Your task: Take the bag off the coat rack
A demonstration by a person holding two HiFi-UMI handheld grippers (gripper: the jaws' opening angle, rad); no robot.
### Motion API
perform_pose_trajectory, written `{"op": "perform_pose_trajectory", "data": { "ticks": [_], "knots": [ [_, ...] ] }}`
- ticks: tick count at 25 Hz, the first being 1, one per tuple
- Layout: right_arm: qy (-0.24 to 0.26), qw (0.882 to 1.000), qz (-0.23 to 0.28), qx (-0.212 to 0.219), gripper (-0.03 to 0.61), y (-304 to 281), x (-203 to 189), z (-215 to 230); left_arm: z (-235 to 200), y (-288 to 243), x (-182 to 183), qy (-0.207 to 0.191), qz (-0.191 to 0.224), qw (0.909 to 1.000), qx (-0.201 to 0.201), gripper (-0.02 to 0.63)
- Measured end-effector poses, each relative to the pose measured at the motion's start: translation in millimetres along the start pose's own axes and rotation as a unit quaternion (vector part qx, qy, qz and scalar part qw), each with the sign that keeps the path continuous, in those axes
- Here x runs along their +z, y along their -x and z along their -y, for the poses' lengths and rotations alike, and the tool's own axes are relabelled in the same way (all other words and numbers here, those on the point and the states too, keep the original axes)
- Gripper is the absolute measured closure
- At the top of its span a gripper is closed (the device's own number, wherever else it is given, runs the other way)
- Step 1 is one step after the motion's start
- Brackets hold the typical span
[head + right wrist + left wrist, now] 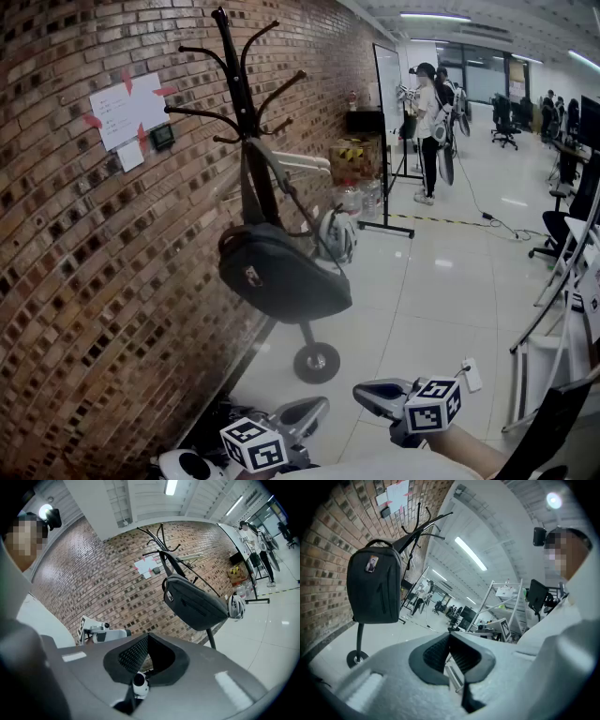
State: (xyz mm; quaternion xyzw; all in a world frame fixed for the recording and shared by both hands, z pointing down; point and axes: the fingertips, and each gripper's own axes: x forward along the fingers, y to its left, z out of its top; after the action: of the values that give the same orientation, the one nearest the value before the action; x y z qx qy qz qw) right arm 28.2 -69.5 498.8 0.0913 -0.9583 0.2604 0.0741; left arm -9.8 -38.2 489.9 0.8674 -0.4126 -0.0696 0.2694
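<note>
Behind bag point(281, 272), helmet point(336, 232), left gripper view blocked

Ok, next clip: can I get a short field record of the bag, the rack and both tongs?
bag: dark, hanging by its strap on the coat rack, not yet taken
coat rack: black, beside the brick wall
left tongs: shut, empty, well short of the bag
right tongs: shut, empty, also clear of the bag
other: white helmet beside the bag

Grey left tool point(317, 406) and right tool point(364, 394) carry black-and-white marker cubes point(253, 444).
</note>
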Motion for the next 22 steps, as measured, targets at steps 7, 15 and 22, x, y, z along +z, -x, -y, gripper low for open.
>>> {"op": "perform_pose_trajectory", "data": {
  "ticks": [7,15,22],
  "knots": [
    [0.0,1.0,0.014,-0.011,0.58,-4.5,19.0,26.6,-80.3,11.2,37.2,0.035,0.041,0.9911,0.122,0.609],
    [0.002,0.999,0.017,-0.031,0.58,-37.2,59.6,80.4,-144.2,-10.4,121.8,-0.064,0.053,0.9924,0.091,0.505],
    [-0.012,0.999,0.027,-0.037,0.58,-85.1,115.0,135.4,-180.9,-41.9,225.6,-0.188,0.027,0.981,0.04,0.345]
  ]
}}
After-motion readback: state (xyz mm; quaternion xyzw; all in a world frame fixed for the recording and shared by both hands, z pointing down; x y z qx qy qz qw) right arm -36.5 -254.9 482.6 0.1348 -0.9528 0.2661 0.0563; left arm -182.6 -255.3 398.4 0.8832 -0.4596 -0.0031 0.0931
